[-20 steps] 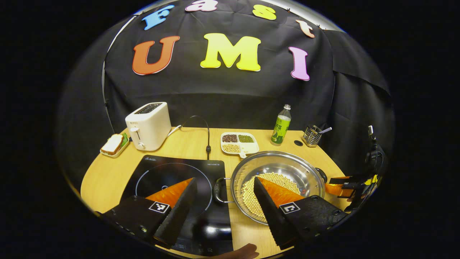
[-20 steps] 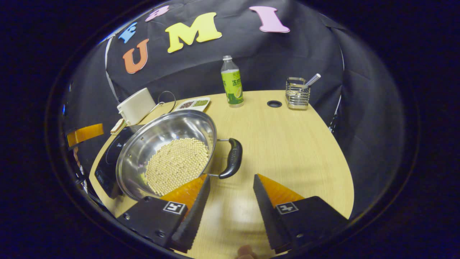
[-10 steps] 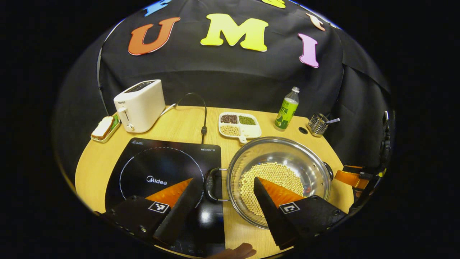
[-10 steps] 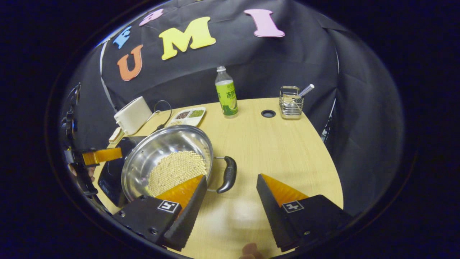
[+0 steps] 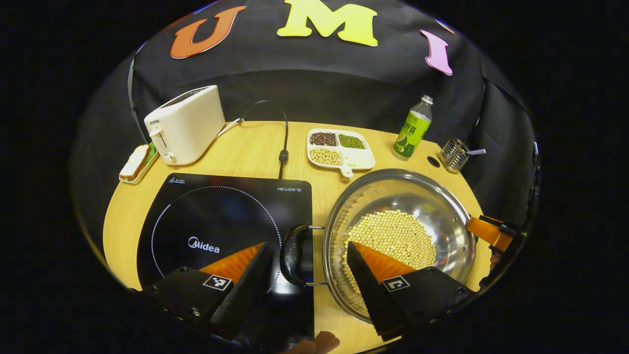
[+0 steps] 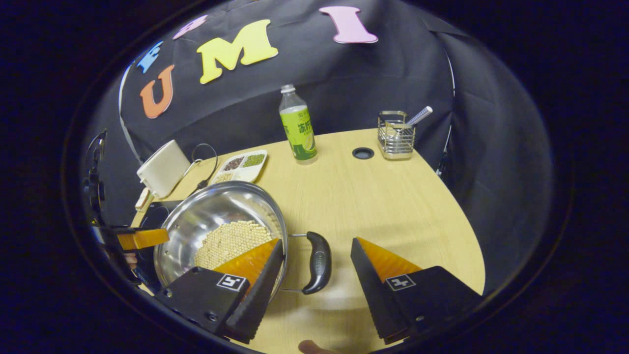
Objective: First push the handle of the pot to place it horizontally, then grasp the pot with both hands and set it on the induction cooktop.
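Toaster (image 5: 185,124) sits upper left in my left gripper view, a small dish with a sandwich (image 5: 136,163) just beside it at the frame's left edge. Below them the induction cooktop (image 5: 223,226) fills the lower-left middle, its cord (image 5: 281,142) running up toward the wall. At centre, the divided bean tray (image 5: 339,150); right of it a green bottle (image 5: 412,131), then a wire holder (image 5: 454,154) at the upper right.

Pot (image 5: 400,231) rests on the wooden table (image 5: 255,147) at lower right of centre, beside the cooktop (not on it), with a layer of soybeans (image 5: 393,236) inside. Its near black handle (image 5: 294,248) overlaps the cooktop's right edge and lies in the gap of my left gripper (image 5: 307,255), jaws spread wide, neither finger touching the handle that I can see. One finger sits over the cooktop, the other over the pot's bowl. At the far right edge the other gripper (image 5: 491,232) is next to the pot's rim.

In my right gripper view the toaster (image 6: 162,173) and tray (image 6: 241,167) are at middle left, bottle (image 6: 298,129) top centre, holder (image 6: 396,139) upper right. The pot (image 6: 221,228) is lower left; its second handle (image 6: 318,262) lies level, between the parted fingers of my right gripper (image 6: 317,263) (released, gripping nothing). A fingertip (image 6: 309,348) shows at the bottom edge.
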A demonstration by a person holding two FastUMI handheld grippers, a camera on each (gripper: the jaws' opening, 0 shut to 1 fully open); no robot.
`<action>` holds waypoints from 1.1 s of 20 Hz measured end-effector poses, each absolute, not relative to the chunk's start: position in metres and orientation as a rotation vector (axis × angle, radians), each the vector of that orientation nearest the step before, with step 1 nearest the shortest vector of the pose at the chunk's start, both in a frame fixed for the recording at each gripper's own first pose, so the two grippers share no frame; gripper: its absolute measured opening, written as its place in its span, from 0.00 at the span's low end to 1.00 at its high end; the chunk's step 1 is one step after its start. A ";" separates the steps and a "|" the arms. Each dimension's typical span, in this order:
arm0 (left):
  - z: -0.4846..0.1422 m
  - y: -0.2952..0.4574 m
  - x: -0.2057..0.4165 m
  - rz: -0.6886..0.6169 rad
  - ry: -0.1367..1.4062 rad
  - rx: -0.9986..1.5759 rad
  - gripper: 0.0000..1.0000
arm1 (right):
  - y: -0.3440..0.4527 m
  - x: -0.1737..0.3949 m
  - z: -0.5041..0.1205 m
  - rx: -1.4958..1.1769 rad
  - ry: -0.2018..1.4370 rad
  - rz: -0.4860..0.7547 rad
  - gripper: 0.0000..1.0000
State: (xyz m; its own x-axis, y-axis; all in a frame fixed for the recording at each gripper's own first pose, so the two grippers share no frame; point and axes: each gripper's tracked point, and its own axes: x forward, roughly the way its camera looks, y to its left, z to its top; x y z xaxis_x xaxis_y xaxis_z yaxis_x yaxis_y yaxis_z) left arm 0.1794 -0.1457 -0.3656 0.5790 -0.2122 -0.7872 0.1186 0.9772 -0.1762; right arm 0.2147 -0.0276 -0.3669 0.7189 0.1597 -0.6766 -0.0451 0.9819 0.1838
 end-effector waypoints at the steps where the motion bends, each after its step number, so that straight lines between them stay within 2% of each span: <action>1: -0.369 -0.146 0.181 -0.192 0.938 -0.102 0.82 | -0.025 0.217 -0.373 0.167 0.772 0.115 0.87; 2: -0.372 -0.149 0.181 -0.196 0.944 -0.106 0.95 | -0.023 0.220 -0.378 0.173 0.783 0.119 0.87; 4: -0.373 -0.149 0.184 -0.197 0.941 -0.109 0.95 | -0.022 0.223 -0.385 0.177 0.795 0.115 0.87; 9: -0.375 -0.144 0.185 -0.185 0.930 -0.079 0.82 | -0.016 0.225 -0.392 0.188 0.806 0.139 0.77; 10: -0.376 -0.144 0.184 -0.188 0.925 -0.069 0.73 | -0.015 0.225 -0.394 0.189 0.811 0.141 0.77; 11: -0.376 -0.143 0.185 -0.185 0.920 -0.052 0.71 | -0.014 0.225 -0.394 0.187 0.813 0.143 0.77; 12: -0.378 -0.144 0.185 -0.185 0.913 -0.042 0.60 | -0.013 0.225 -0.393 0.186 0.807 0.145 0.73; 13: -0.376 -0.144 0.184 -0.189 0.910 -0.036 0.71 | -0.013 0.225 -0.392 0.178 0.803 0.140 0.70; 14: -0.380 -0.147 0.185 -0.187 0.901 -0.034 0.69 | -0.013 0.223 -0.394 0.168 0.804 0.139 0.65; 15: -0.379 -0.147 0.185 -0.180 0.903 -0.036 0.63 | -0.013 0.224 -0.394 0.151 0.800 0.137 0.65; 16: -0.376 -0.146 0.184 -0.172 0.900 -0.042 0.63 | -0.014 0.223 -0.393 0.145 0.797 0.135 0.65; 17: -0.376 -0.147 0.183 -0.167 0.904 -0.047 0.72 | -0.015 0.222 -0.393 0.145 0.798 0.131 0.65; 18: -0.377 -0.147 0.183 -0.164 0.904 -0.046 0.61 | -0.016 0.221 -0.393 0.140 0.798 0.127 0.65; 19: -0.376 -0.149 0.182 -0.166 0.905 -0.042 0.61 | -0.019 0.219 -0.393 0.136 0.797 0.119 0.65; 20: -0.377 -0.149 0.182 -0.171 0.897 -0.033 0.70 | -0.021 0.216 -0.392 0.135 0.797 0.111 0.65; 21: -0.379 -0.150 0.181 -0.172 0.895 -0.023 0.69 | -0.024 0.214 -0.391 0.136 0.798 0.105 0.65; 22: -0.379 -0.151 0.179 -0.173 0.891 -0.013 0.59 | -0.026 0.210 -0.390 0.137 0.799 0.102 0.64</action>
